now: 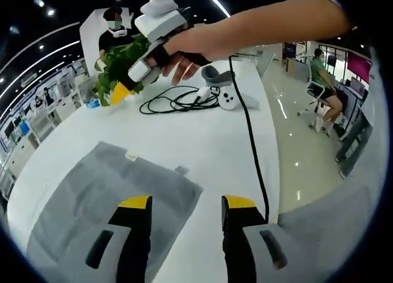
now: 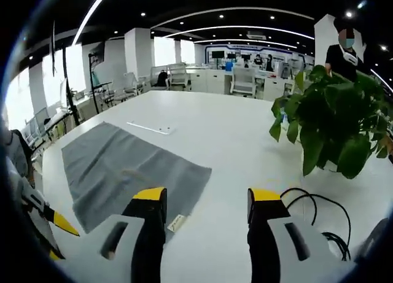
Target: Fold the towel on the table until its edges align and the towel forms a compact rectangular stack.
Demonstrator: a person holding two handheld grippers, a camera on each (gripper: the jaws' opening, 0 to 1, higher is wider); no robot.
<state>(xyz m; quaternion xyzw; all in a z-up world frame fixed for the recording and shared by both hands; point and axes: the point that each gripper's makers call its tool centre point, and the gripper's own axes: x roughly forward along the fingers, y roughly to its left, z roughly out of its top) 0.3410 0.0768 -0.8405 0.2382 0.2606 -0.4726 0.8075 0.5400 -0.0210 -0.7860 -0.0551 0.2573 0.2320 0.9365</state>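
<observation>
Towel (image 1: 104, 197), grey and spread flat in a single layer, lies on the white table (image 1: 202, 142), with a small label at one edge. In the left gripper view the left gripper (image 1: 186, 204) hangs above the towel's near corner, jaws apart and holding nothing. Further across the table the right gripper (image 1: 126, 86) is held in a person's hand (image 1: 187, 50), above a coil of black cable (image 1: 178, 100) and beside a potted plant (image 1: 120, 65). In the right gripper view the right gripper (image 2: 207, 198) is also spread and empty, over bare table just beyond the towel's (image 2: 123, 166) corner, with the plant (image 2: 334, 129) to one side.
</observation>
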